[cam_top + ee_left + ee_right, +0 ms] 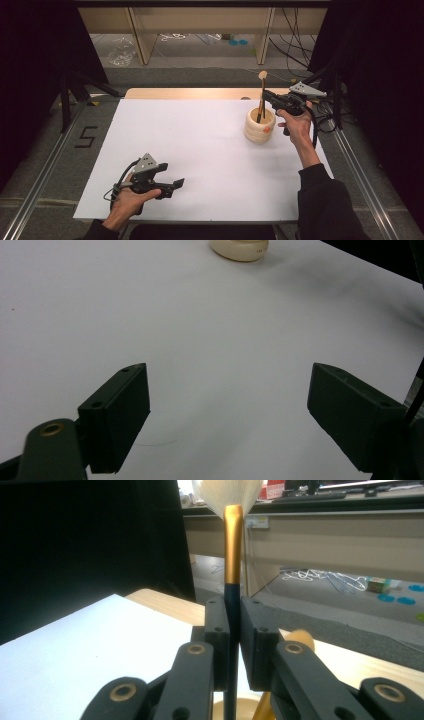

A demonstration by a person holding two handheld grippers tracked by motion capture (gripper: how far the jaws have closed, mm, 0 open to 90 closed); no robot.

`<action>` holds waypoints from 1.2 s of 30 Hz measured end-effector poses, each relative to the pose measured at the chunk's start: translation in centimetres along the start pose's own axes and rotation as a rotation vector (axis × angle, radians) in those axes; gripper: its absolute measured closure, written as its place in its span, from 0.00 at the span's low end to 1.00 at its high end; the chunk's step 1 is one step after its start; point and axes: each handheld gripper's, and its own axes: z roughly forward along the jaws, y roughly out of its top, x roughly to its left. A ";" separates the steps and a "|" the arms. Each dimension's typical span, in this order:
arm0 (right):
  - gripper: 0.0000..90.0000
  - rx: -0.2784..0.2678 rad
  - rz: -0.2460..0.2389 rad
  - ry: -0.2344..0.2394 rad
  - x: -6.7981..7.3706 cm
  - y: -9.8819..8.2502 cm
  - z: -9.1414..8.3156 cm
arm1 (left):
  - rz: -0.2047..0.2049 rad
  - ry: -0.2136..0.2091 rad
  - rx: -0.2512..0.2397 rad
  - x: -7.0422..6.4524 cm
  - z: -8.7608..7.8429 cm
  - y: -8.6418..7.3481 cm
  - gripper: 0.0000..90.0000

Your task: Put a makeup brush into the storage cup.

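Observation:
A brush (262,95) with a dark handle, gold ferrule and pale bristles stands upright, its lower end inside a cream ribbed pot (259,127) at the right of the white board. My right gripper (271,99) is shut on the handle above the pot. In the right gripper view the jaws pinch the dark handle of the brush (233,540) just below the ferrule, with the right gripper (234,615) over the pot's rim (246,705). A second gold-coloured handle (262,709) leans in the pot. My left gripper (172,186) rests open near the board's front left, nothing between its jaws.
The white board (200,145) lies on a wooden table whose far edge (200,93) shows behind it. The left gripper (227,415) looks across bare board toward the pot (239,247). Dark curtains flank both sides, and shelving legs and cables lie beyond.

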 end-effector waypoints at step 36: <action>0.92 0.039 0.037 0.013 0.1 -2.2 0.4 | -0.002 0.000 -0.008 0.0 -0.1 0.1 0.19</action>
